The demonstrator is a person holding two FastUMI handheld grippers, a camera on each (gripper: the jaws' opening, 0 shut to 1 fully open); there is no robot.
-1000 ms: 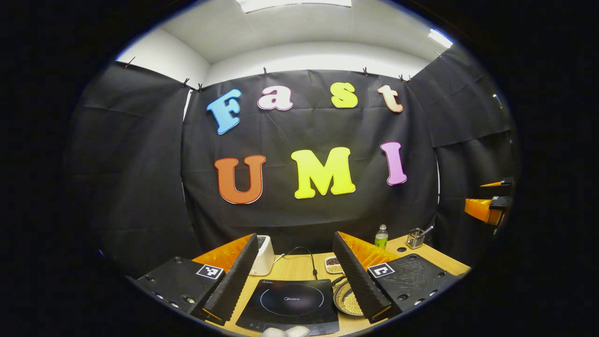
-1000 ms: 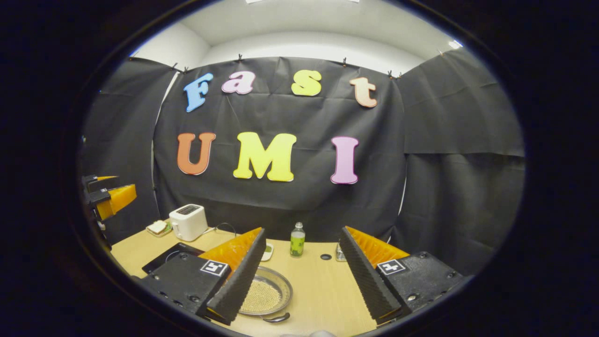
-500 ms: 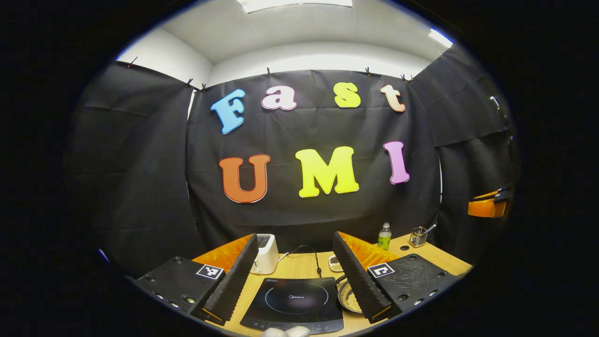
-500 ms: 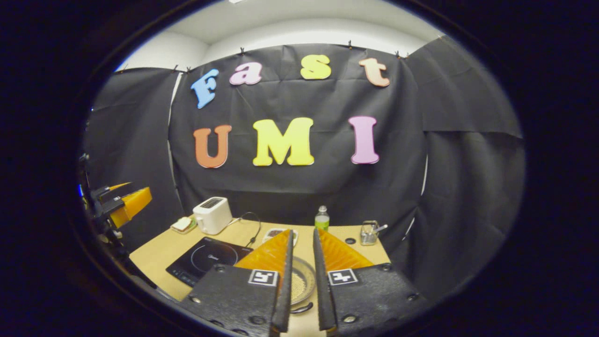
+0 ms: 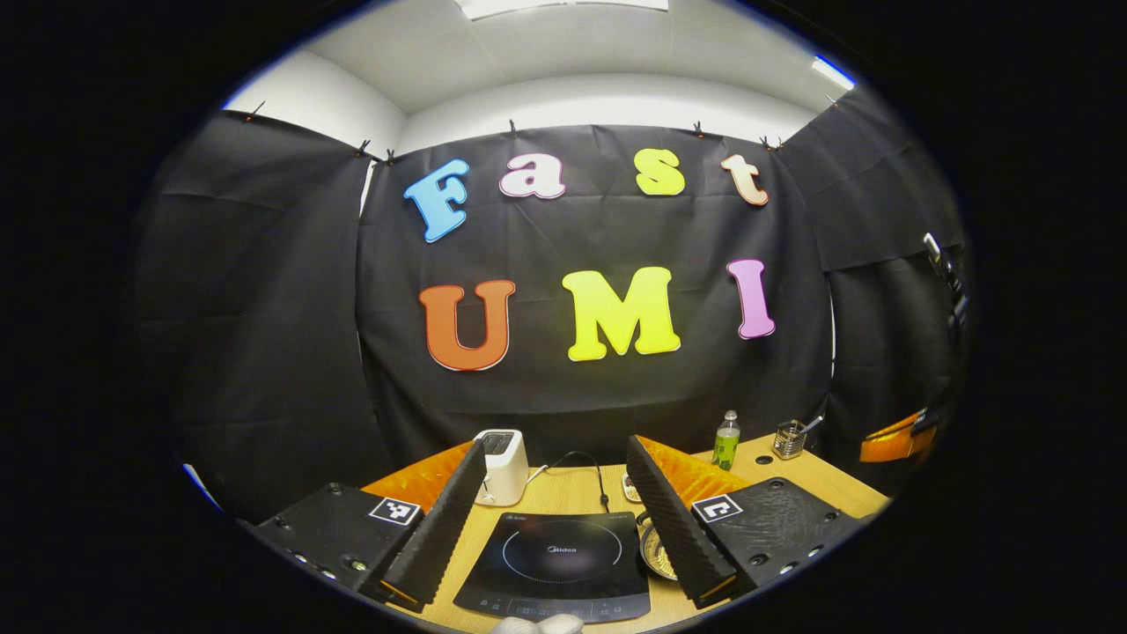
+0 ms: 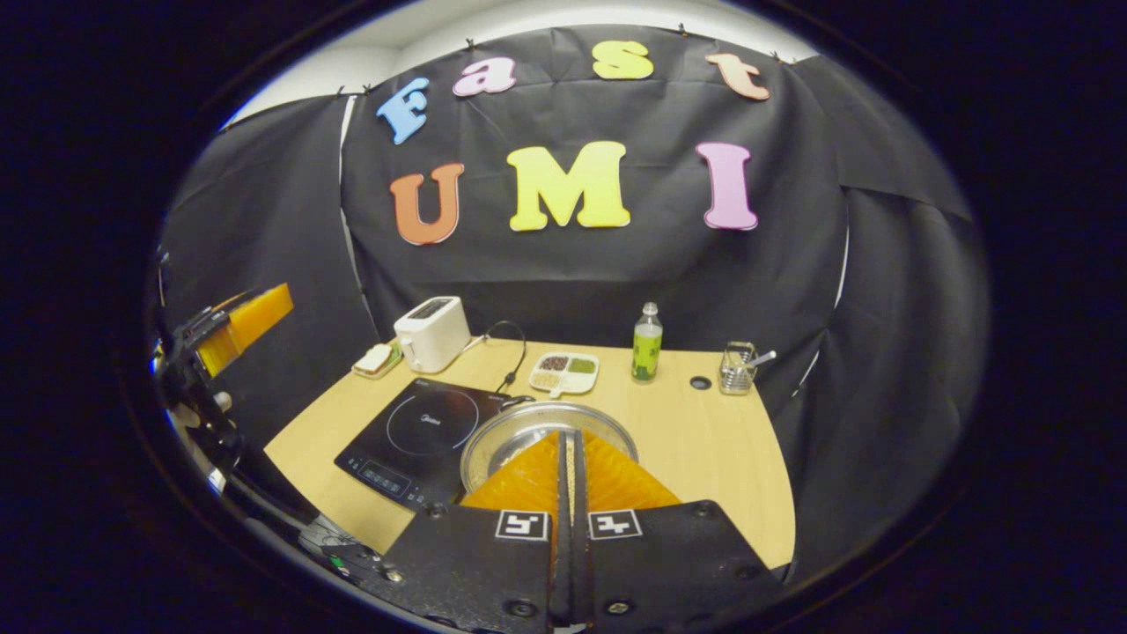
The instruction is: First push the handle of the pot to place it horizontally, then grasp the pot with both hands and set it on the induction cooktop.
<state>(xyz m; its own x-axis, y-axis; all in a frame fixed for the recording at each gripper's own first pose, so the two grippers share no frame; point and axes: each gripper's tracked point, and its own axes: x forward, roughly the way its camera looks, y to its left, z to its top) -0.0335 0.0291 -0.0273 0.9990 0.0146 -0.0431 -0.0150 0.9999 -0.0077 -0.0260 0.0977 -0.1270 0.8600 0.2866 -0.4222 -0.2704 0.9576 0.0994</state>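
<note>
**Right gripper closed above the pot, left gripper spread over the cooktop**

While the left gripper [image 5: 555, 511] hangs with its fingers spread wide and nothing between them, the induction cooktop [image 5: 556, 563] lies straight ahead of it in the gap, a maker's word printed inside its ring, too small to read. Beyond its left finger stands a white toaster [image 5: 504, 454]; behind its right finger part of the pot [image 5: 656, 553] shows.

In the right gripper view, left to right: the left gripper [image 6: 242, 321] at the far left edge, the toaster [image 6: 431, 333], the cooktop [image 6: 421, 429] with its front edge slanting across the table [image 6: 713, 449], then the pot [image 6: 519, 431] just beyond the tips and touching the cooktop's right edge. Its dark handle [image 6: 518, 401] sits at the far rim, pointing away; its long axis cannot be told. The right gripper [image 6: 568, 440] has its fingers pressed together, gripping nothing. Ahead are a divided dish [image 6: 563, 373], a green bottle [image 6: 646, 343] and a wire holder [image 6: 736, 370].
</note>
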